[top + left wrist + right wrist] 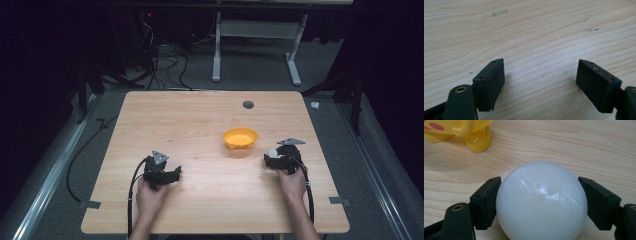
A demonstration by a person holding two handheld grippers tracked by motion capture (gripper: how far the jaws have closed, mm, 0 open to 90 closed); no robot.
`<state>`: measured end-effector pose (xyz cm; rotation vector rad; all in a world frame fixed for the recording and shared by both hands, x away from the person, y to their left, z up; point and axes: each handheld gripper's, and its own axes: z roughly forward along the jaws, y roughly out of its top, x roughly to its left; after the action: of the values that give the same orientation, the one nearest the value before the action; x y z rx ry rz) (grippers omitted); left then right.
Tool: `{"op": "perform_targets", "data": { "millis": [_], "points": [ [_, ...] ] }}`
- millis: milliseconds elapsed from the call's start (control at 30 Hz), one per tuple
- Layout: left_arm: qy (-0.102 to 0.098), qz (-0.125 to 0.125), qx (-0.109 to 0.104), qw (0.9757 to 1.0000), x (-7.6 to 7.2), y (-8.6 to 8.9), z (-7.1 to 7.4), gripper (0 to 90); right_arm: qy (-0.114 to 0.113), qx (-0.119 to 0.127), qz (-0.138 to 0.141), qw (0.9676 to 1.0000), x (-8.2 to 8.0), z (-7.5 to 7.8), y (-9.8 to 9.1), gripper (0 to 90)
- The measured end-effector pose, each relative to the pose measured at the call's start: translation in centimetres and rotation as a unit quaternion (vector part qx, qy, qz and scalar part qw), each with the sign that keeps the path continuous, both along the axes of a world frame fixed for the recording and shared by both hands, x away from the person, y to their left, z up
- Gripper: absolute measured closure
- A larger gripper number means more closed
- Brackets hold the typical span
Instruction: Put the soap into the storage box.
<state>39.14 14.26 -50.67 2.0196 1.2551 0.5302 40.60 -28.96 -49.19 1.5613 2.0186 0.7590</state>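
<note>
The black fingers (pixel 486 202) of the right gripper (pixel 541 202) press against both sides of a glossy white ball (pixel 541 202), clamping it just above the pale wooden table (pixel 579 147). In the high view this gripper (pixel 281 159) sits at the lower right of the frame, the ball (pixel 272 152) near a small yellow plastic bowl (pixel 240 138) (its foot shows at the upper left of the right gripper view). The left gripper (pixel 162 172), lower left, has its jaws spread wide over bare wood, holding nothing.
</note>
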Motion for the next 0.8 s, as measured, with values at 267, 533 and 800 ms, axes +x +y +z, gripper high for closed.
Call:
{"op": "perform_targets", "data": {
  "millis": [267,533,800],
  "points": [
    [0.000,0.000,0.000,1.0000,0.00,0.00,0.00,23.5,0.000,-0.001,0.001,1.0000,0.03,-0.13,0.04,23.8],
    [0.000,0.000,0.000,1.0000,0.00,0.00,0.00,23.5,0.002,0.001,0.001,1.0000,0.02,-0.11,-0.03,24.2],
    [0.000,0.000,0.000,1.0000,0.00,-0.01,0.00,23.5,0.001,0.002,0.001,1.0000,0.02,-0.10,-0.01,24.3]
  ]
}}
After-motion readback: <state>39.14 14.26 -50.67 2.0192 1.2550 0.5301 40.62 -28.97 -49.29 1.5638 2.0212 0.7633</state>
